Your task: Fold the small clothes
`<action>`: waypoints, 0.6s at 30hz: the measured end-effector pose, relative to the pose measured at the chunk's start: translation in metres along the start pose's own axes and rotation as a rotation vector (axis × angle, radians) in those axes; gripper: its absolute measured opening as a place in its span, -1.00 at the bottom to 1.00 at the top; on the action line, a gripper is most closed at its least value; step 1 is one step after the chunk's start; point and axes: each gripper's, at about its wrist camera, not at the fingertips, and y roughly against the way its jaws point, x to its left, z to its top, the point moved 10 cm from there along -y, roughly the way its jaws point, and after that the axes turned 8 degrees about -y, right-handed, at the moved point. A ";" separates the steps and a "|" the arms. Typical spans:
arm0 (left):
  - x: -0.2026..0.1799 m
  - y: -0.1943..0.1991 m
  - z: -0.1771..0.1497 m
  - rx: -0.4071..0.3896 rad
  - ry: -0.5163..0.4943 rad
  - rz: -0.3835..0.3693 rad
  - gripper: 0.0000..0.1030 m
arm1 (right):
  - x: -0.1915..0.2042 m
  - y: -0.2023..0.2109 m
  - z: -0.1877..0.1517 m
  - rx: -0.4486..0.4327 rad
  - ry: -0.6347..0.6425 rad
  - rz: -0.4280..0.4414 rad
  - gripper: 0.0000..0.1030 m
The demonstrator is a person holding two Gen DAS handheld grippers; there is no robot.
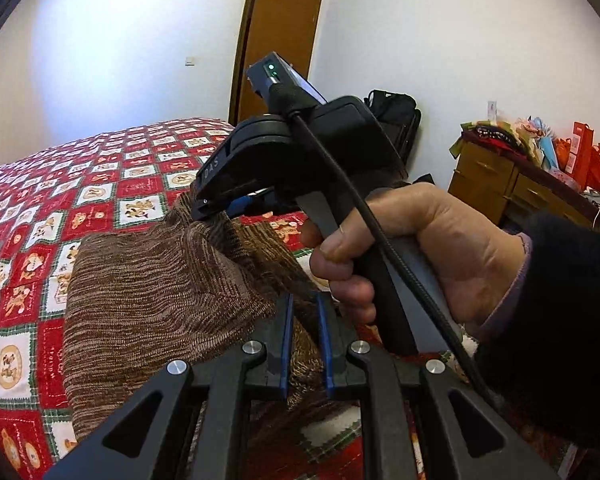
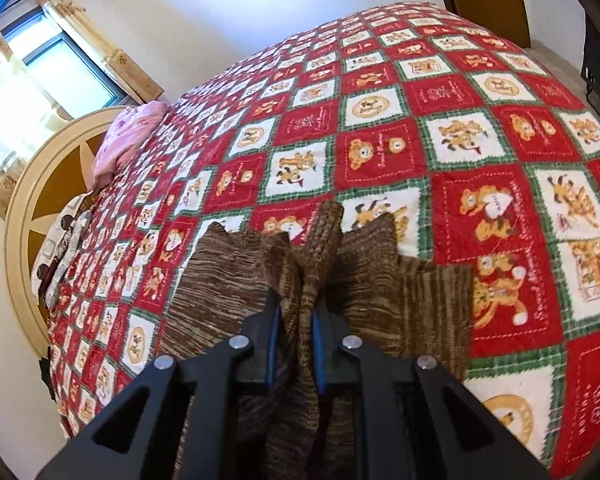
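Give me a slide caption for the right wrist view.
Right gripper shut on a bunched brown striped knit garment above a red, white and green checked bedspread.

Both feeds were bright enough for me. Daylight came in through the window [image 2: 56, 68], which sat up left of the bedspread [image 2: 380, 128] and was blown out white beside its curtains. The wall [image 1: 112, 52] above the bedspread had a soft bluish glow in the left view. Heavy fisheye bending toward the rims, with dark vignette corners. The bedspread's far squares went mushy, and the near ones stayed sharp. Shadows were soft, with no harsh glare.
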 end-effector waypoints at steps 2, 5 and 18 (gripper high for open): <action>-0.005 -0.004 0.001 0.008 -0.007 -0.003 -0.77 | -0.004 0.003 0.001 -0.007 0.017 -0.019 -0.68; -0.014 -0.014 0.003 0.026 -0.011 -0.017 -0.77 | -0.011 0.004 0.002 -0.012 0.043 -0.055 -0.68; -0.028 -0.040 -0.022 0.116 0.009 -0.064 -0.77 | -0.044 -0.018 -0.004 0.019 0.013 -0.044 -0.66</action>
